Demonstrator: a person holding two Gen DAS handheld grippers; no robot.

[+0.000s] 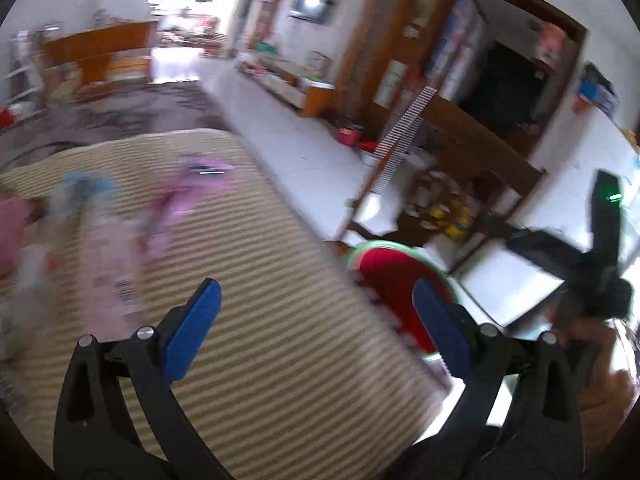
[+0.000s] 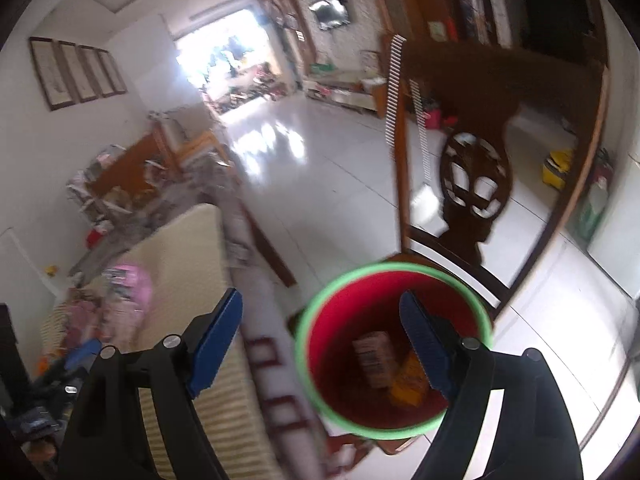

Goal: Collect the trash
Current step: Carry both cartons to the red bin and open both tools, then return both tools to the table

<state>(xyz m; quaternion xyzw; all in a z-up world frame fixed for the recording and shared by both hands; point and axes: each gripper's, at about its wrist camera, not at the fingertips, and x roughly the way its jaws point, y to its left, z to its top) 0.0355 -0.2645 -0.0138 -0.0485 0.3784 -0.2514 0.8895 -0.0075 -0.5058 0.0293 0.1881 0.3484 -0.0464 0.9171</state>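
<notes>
A red bin with a green rim [image 2: 394, 350] stands on a wooden chair beside the table; a box and a yellow wrapper [image 2: 408, 380] lie inside. My right gripper [image 2: 322, 306] is open and empty, just above the bin's left rim. My left gripper [image 1: 316, 290] is open and empty over the striped table cover [image 1: 256, 300]. The bin [image 1: 394, 280] shows past the table edge in the left wrist view. Blurred pink wrappers [image 1: 192, 192] and a pale plastic bottle [image 1: 104, 248] lie on the table far left. The pink trash [image 2: 128, 280] also shows in the right wrist view.
A dark carved wooden chair back [image 2: 476, 184] rises behind the bin. White tiled floor [image 2: 320, 184] stretches toward a bright doorway. Wooden shelving [image 1: 472, 92] stands at the right. The right gripper's body [image 1: 588, 276] shows at the left wrist view's right edge.
</notes>
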